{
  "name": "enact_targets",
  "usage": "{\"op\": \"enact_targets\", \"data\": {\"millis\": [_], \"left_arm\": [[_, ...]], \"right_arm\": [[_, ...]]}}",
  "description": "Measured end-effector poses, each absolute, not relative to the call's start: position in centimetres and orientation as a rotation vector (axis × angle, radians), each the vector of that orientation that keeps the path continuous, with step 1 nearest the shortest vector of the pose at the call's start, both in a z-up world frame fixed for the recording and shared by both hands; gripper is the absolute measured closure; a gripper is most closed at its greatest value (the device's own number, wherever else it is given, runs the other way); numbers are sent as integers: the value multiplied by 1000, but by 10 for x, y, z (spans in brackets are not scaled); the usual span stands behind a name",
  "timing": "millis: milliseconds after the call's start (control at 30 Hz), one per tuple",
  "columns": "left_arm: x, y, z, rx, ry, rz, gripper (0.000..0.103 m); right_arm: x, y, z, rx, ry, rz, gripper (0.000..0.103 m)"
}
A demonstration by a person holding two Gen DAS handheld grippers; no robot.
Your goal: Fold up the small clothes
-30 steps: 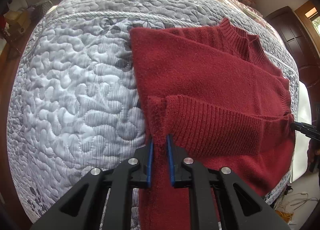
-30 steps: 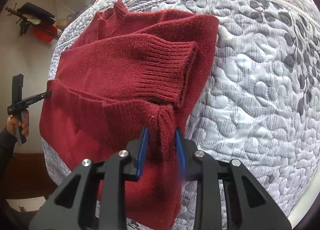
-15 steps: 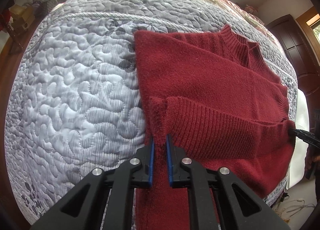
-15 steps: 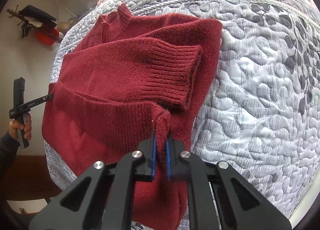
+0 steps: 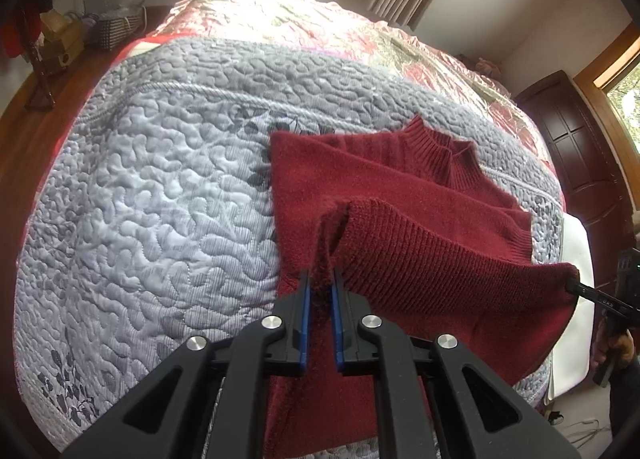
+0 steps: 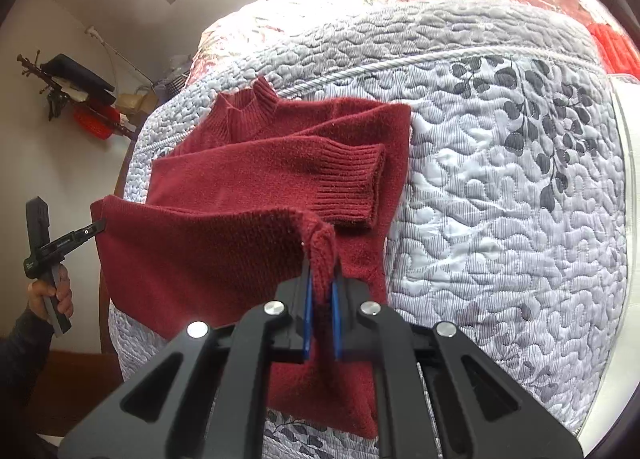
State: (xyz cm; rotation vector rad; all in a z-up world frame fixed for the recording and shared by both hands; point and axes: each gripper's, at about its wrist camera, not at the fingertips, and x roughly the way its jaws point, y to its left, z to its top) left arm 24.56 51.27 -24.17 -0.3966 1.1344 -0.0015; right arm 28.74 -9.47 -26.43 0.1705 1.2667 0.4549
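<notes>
A dark red knit sweater (image 5: 400,195) lies on the grey quilted bed cover (image 5: 152,187), collar at the far end and sleeves folded across the body. My left gripper (image 5: 319,279) is shut on one corner of the ribbed hem, lifted off the bed. In the right wrist view the same sweater (image 6: 280,163) shows a folded sleeve cuff (image 6: 352,187), and my right gripper (image 6: 321,279) is shut on the other hem corner. The hem stretches taut in the air between both grippers. Each view shows the opposite gripper at its edge: right gripper (image 5: 588,291), left gripper (image 6: 92,229).
A floral pink bedspread (image 5: 320,27) covers the far part of the bed. A bedside stand with boxes and a basket (image 5: 112,25) sits far left. A dark wooden door (image 5: 588,155) stands at right. A person's hand (image 6: 52,291) holds the other gripper.
Both grippers have closed on the hem corners and lifted them up off the bed; the hem now hangs raised between them, and more of the room shows.
</notes>
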Motion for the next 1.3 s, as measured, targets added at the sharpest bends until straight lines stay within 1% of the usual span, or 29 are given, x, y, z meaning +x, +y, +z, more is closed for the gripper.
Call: {"op": "enact_targets", "data": {"millis": [200,567,733,1300], "left_arm": [[251,515,-207,-398,1059,-16,95],[297,515,-194,-379,1006,-32,97],[317,523,-192,-382,997,-34,97],[395,544,-220,-408,1024,-21,97]], "right_arm": [[295,-92,-230,158,1198,470,97],[348,-63,-205,65,1134,495,97],[377,-60,-210,79,1137,484,97],[450,-54,-240,99,1163,436,97]]}}
